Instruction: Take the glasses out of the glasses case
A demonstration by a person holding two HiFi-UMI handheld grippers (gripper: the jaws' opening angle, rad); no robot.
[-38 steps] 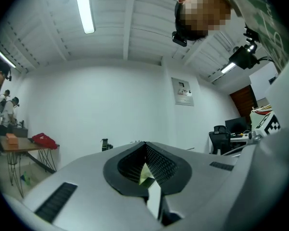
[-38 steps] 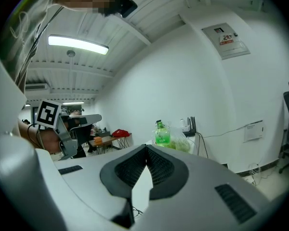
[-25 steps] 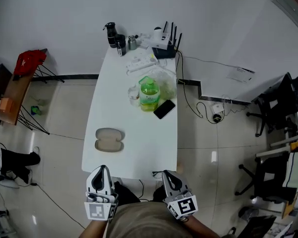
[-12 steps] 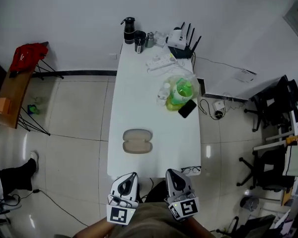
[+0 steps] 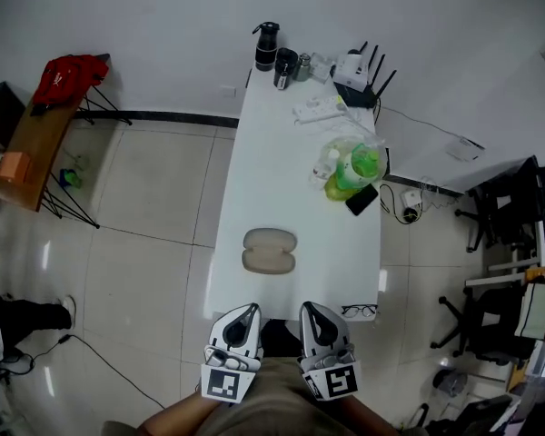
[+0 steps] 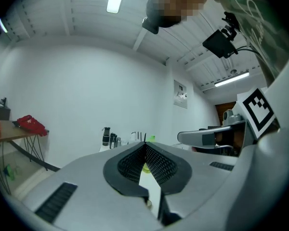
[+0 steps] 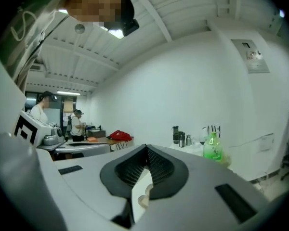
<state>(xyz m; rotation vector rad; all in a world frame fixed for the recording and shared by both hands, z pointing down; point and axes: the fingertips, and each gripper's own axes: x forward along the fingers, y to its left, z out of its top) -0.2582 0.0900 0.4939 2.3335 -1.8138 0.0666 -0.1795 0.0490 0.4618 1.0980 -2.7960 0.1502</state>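
Counted on the table (image 5: pixel 286 184): 1 glasses case (image 5: pixel 269 250) | 1 green bottle (image 5: pixel 358 163) | 1 phone (image 5: pixel 361 200) | 1 router (image 5: pixel 363 67) | at 6 o'clock, 2 grippers are held: left gripper (image 5: pixel 247 310), right gripper (image 5: pixel 311 308)

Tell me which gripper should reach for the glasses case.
Left, by a small margin. The closed glasses case lies almost straight ahead of the left gripper; the right gripper sits further aside. Both are shut, empty.

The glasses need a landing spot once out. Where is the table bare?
Bare: the stretch between the glasses case and the power strip, left of the green bottle. Crowded: the far end, with flasks and router.
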